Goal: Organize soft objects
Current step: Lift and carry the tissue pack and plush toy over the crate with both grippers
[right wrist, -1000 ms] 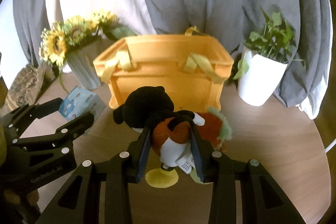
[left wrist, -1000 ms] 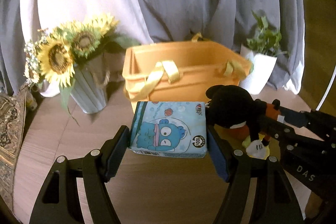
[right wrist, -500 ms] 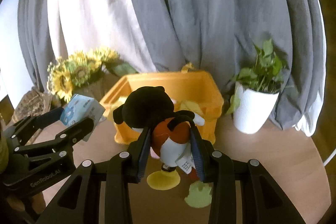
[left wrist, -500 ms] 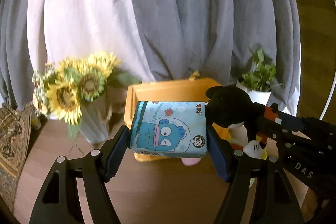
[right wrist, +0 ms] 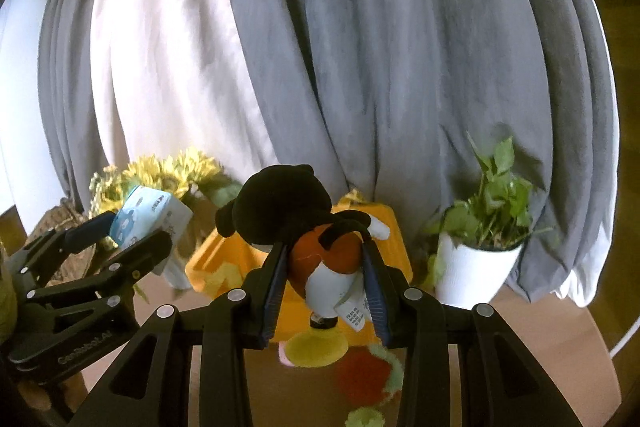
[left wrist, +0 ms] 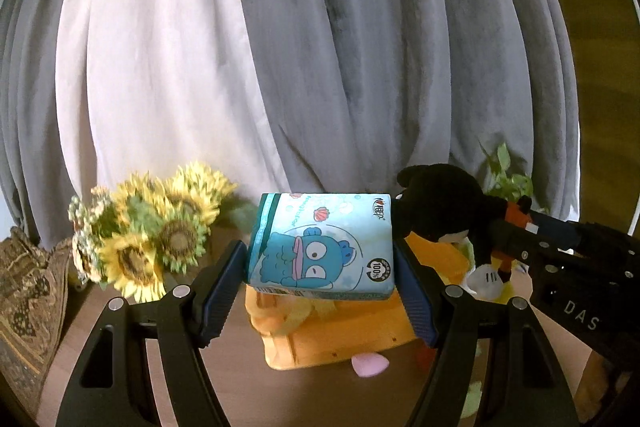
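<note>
Both loads ride above and short of the orange fabric bin [left wrist: 340, 339]. My left gripper [left wrist: 320, 267] jaws pinch the blue cartoon tissue pack [left wrist: 320, 247], long axis crosswise. Right gripper [right wrist: 326, 283] jaws squeeze the black-headed plush toy [right wrist: 304, 227]; both look about equally near.

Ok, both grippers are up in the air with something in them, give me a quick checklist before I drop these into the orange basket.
1. Left gripper clamped on the blue tissue pack: ok, pads press both ends.
2. Right gripper clamped on the black plush toy: ok, held at its orange body, head hanging forward.
3. Both loads lifted off the table: ok.
4. Orange basket in front of and below both grippers: ok.
5. Free space inside the basket: cannot tell, the held items hide most of it.
6. Soft pieces left on the table by the basket, such as the pink one: not ok, these remain to be sorted.
</note>
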